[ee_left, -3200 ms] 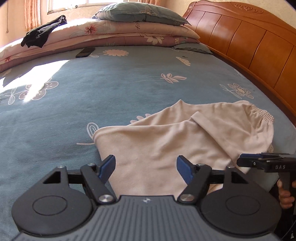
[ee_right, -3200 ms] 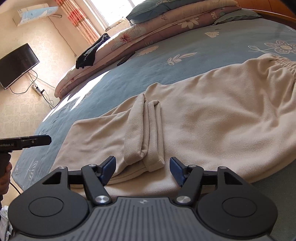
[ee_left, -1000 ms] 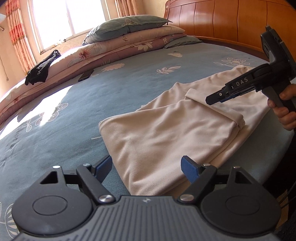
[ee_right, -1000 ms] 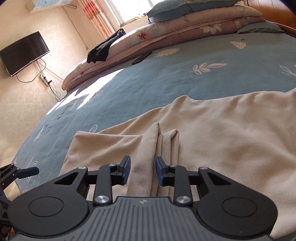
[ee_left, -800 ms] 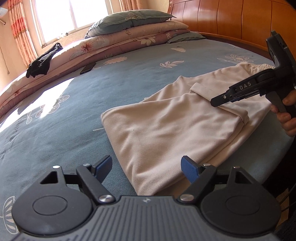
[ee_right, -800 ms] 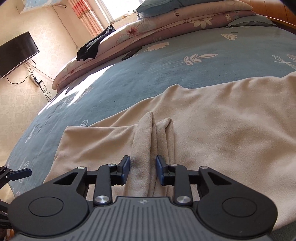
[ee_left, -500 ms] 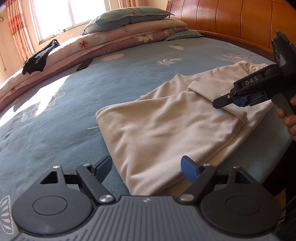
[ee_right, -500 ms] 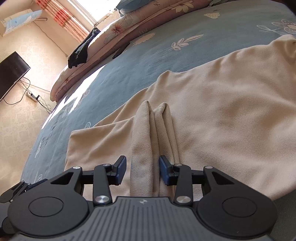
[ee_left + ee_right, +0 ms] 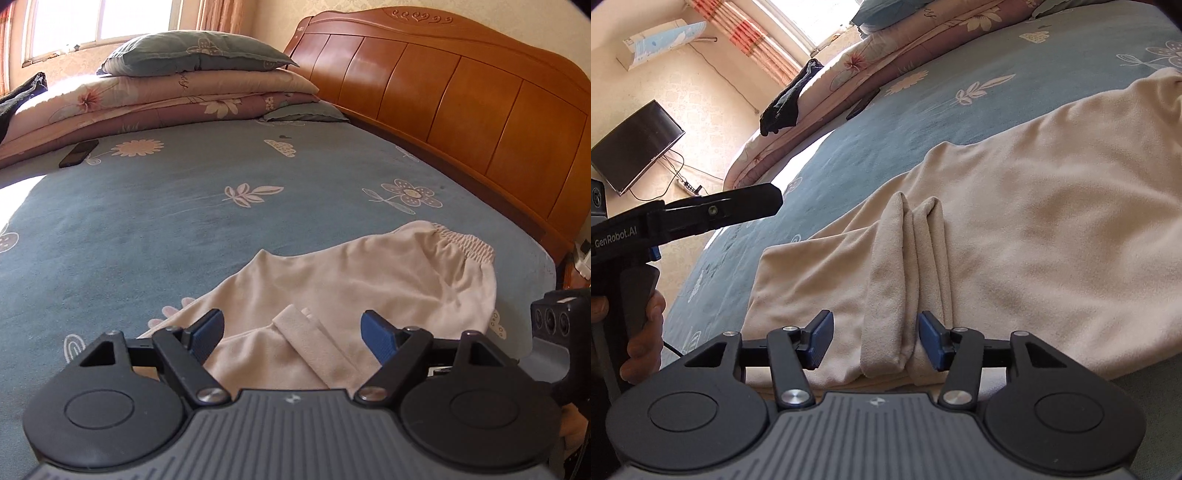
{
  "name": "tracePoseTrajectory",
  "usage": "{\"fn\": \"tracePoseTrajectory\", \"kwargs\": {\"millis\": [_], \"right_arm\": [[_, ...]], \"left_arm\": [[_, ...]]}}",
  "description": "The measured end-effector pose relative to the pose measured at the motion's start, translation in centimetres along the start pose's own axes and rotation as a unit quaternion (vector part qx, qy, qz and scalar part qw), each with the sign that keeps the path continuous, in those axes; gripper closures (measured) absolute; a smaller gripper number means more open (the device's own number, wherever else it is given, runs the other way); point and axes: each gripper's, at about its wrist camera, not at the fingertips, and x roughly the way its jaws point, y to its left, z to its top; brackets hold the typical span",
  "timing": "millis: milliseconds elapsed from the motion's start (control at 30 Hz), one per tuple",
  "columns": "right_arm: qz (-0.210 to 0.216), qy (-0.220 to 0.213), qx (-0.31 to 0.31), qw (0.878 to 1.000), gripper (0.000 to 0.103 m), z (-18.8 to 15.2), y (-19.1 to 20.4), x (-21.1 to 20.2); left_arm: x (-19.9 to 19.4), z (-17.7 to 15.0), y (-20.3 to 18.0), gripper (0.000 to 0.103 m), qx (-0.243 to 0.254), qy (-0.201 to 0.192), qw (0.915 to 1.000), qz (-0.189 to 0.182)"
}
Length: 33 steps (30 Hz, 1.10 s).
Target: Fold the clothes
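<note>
Beige trousers (image 9: 369, 280) lie flat on the blue flowered bedsheet (image 9: 166, 221), elastic waistband (image 9: 465, 240) toward the headboard. The legs are folded back, so the cuff ends (image 9: 905, 280) rest on top near the bed's edge. My right gripper (image 9: 875, 343) is open and low over the cloth, with the cuff ends lying loose between its fingers. My left gripper (image 9: 291, 332) is wide open just above the same cuff strip (image 9: 314, 347), holding nothing. From the right wrist, the left gripper (image 9: 753, 205) hovers at the left, held by a hand (image 9: 642, 332).
A wooden headboard (image 9: 461, 110) runs along the right. Stacked quilts and a pillow (image 9: 195, 55) line the far side, with a dark phone (image 9: 79, 153) in front and a black garment (image 9: 786, 99) draped on them. A TV (image 9: 635, 147) hangs on the wall.
My right gripper's jaws have spread wider around the cuff ends it was pinching. My left gripper has swung from the folded leg end toward the cuffs and waistband.
</note>
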Motion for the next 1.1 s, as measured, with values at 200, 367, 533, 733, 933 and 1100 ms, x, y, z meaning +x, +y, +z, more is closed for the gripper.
{"fn": "tracePoseTrajectory", "kwargs": {"millis": [200,367,533,733,933,1100], "right_arm": [[0.022,-0.008,-0.016,1.0,0.045,-0.3,0.0,-0.2],[0.026,-0.015,-0.047,0.998,0.044,-0.4,0.9,-0.4],[0.04,-0.021,-0.075,0.996,0.04,-0.6,2.2,-0.6],[0.051,-0.026,-0.066,0.996,0.04,0.0,2.0,-0.9],[0.085,0.022,-0.002,0.996,0.034,2.1,0.0,2.4],[0.078,0.055,0.003,0.995,0.033,3.6,0.5,6.2]], "left_arm": [[6.3,-0.3,-1.9,0.022,-0.005,0.115,0.9923,0.046],[7.9,-0.9,-2.0,0.021,-0.026,0.147,0.9879,0.043],[8.3,-0.8,-1.1,0.02,-0.01,0.164,0.9807,0.106],[6.2,-1.3,1.2,0.019,-0.046,0.149,0.9821,0.106],[4.3,-1.5,3.1,0.02,-0.083,0.127,0.9845,0.088],[1.7,-2.4,4.9,0.02,-0.107,0.104,0.9847,0.09]]}}
